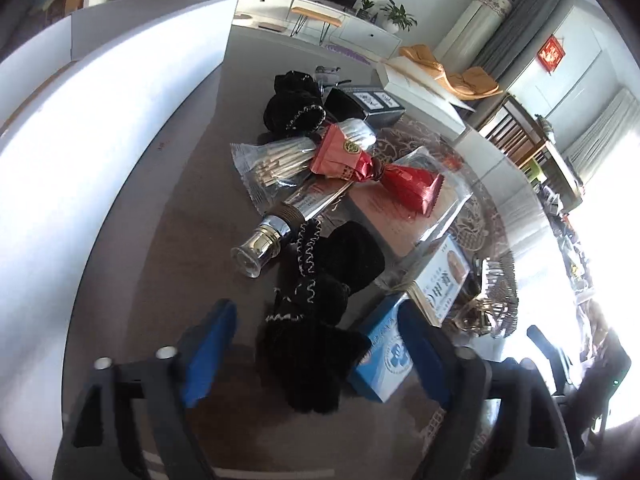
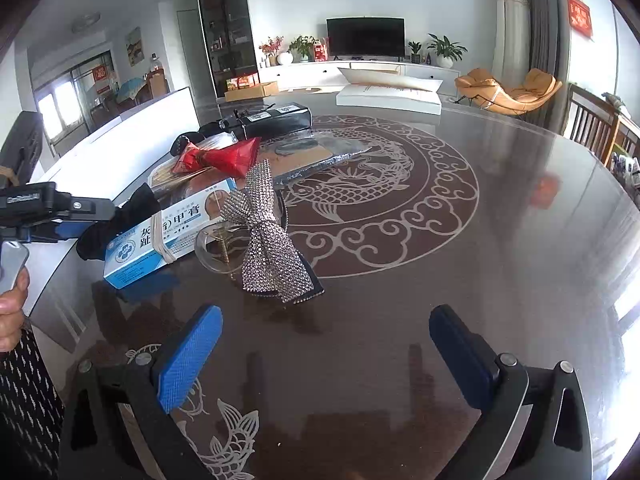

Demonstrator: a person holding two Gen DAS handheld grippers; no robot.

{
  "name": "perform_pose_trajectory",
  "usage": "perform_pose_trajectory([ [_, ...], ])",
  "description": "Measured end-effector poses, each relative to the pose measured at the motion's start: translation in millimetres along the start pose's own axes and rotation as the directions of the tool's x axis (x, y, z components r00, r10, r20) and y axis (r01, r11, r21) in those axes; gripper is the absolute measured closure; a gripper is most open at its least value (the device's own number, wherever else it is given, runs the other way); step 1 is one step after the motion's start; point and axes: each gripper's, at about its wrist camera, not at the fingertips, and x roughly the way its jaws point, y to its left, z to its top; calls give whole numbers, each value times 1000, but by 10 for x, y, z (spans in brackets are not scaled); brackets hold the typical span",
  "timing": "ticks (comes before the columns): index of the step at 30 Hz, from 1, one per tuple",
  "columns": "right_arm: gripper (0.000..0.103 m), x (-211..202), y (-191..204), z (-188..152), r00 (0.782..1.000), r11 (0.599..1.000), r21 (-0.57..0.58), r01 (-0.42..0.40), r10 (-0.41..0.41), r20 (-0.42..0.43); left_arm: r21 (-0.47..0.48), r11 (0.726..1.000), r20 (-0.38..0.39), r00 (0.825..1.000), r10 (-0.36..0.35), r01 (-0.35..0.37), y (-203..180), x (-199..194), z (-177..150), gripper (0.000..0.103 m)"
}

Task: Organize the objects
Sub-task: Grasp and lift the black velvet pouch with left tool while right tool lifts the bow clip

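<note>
Objects heaped on the dark round table (image 2: 500, 216). Left gripper (image 1: 316, 344): jaws spread, black glove (image 1: 320, 320) lying between its blue pads, neither pad pressing it. Blue box (image 1: 384, 360) just beside the glove, touching the right pad. Beyond the glove: silver-capped tube (image 1: 276, 232), toothpick pack (image 1: 272, 164), red wrapper (image 1: 376, 168), second black glove (image 1: 296, 108). White carton (image 1: 100, 128) left of the glove. Right gripper (image 2: 326, 344): jaws spread, empty, over bare tabletop; rhinestone bow clip (image 2: 268, 240) ahead of it, beside the blue box.
</note>
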Motion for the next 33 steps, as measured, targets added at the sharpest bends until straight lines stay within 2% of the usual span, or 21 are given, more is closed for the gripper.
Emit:
perform_pose_trajectory([
  [1,0,4,1,0,1000,1000,1,0,0,0,1,1000,-23,1000,17,-17,3,74,-9,68],
  [5,0,-4,-9,2,1000,1000,4,-9,9,5,-22,1000,-2,1000,18,-18,105,-92,-201,67],
  [7,0,-8,-14,0,1000,1000,6,-13,13,8,5,997,-9,997,73,-73,162,-181,-352,64],
  [8,0,-7,-10,2,1000,1000,4,-16,16,8,2,996,-8,996,84,-84,208,-217,-404,62],
  [10,0,-9,-3,4,1000,1000,-2,-28,28,10,-39,997,-11,997,70,-71,292,-258,-399,47],
  [11,0,-16,2,3,999,999,-5,-36,36,15,-55,996,-6,997,72,-72,320,-269,-376,34],
  [12,0,-26,7,1,999,999,-8,-44,44,20,-61,995,6,997,83,-83,336,-269,-353,27],
  [14,0,9,25,20,998,997,-14,-69,69,-13,-45,991,10,992,124,-123,331,-214,-320,26],
  [16,0,68,33,70,986,988,27,-153,154,-61,1,985,8,985,171,-171,264,-167,-320,26],
  [17,0,79,38,116,980,981,56,-187,191,-61,29,980,10,980,198,-198,220,-147,-337,28],
  [18,0,98,64,165,979,979,68,-193,197,-57,55,974,18,975,220,-221,177,-133,-357,40],
  [19,0,138,104,238,979,980,67,-190,194,-59,80,968,26,971,236,-237,133,-132,-370,49],
  [20,0,199,160,305,980,982,58,-182,185,-67,100,965,33,970,242,-244,92,-130,-380,68],
  [23,1,461,366,471,980,987,-16,-163,160,-118,116,960,43,967,250,-253,56,-132,-402,69],
  [24,26,537,416,496,978,987,-44,-157,149,-149,109,964,44,970,238,-241,66,-155,-410,70],
  [25,45,552,412,511,977,988,-50,-147,137,-166,99,968,55,972,227,-231,81,-199,-416,70],
  [26,52,515,390,533,977,988,-39,-148,140,-160,87,972,73,975,211,-217,92,-268,-424,70],
  [27,55,448,348,550,978,988,-22,-151,146,-150,70,979,92,978,185,-192,105,-353,-443,70],
  [29,55,311,267,560,980,989,-6,-147,145,-139,38,990,124,984,129,-134,136,-517,-487,70],
  [33,55,39,216,624,978,985,12,-172,172,-113,-2,999,181,982,48,-49,115,-835,-614,70],
])
